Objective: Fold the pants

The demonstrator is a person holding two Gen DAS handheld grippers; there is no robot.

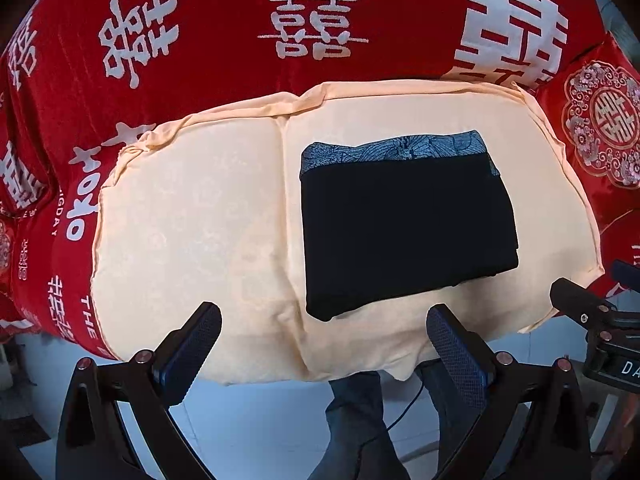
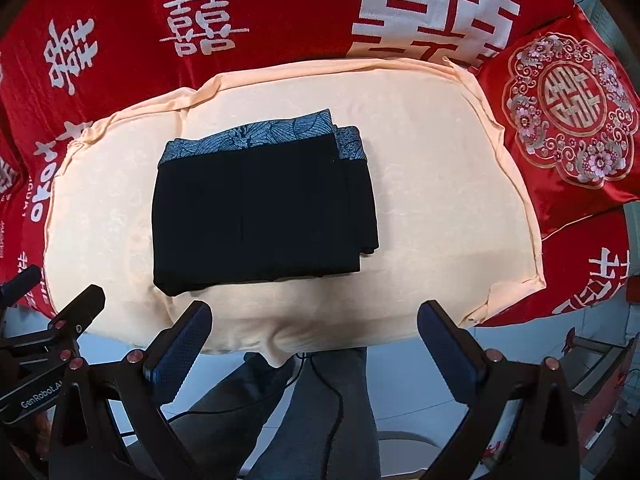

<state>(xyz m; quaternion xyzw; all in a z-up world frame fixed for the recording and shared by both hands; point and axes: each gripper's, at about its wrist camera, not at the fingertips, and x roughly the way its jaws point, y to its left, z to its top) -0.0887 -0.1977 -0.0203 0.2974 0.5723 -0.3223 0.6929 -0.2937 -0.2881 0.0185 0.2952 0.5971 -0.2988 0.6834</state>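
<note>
Black pants (image 1: 404, 224) with a blue patterned waistband lie folded into a compact rectangle on a cream cloth (image 1: 192, 216). They also show in the right wrist view (image 2: 260, 208), waistband at the far side. My left gripper (image 1: 322, 322) is open and empty, held back from the near edge of the pants. My right gripper (image 2: 314, 320) is open and empty, also short of the pants' near edge. The right gripper shows at the right edge of the left wrist view (image 1: 592, 312).
The cream cloth (image 2: 440, 184) covers a pad on a red bedspread (image 1: 224, 24) with white characters. A red embroidered cushion (image 2: 568, 112) lies to the right. The person's legs (image 2: 320, 408) and a cable are below, over a pale floor.
</note>
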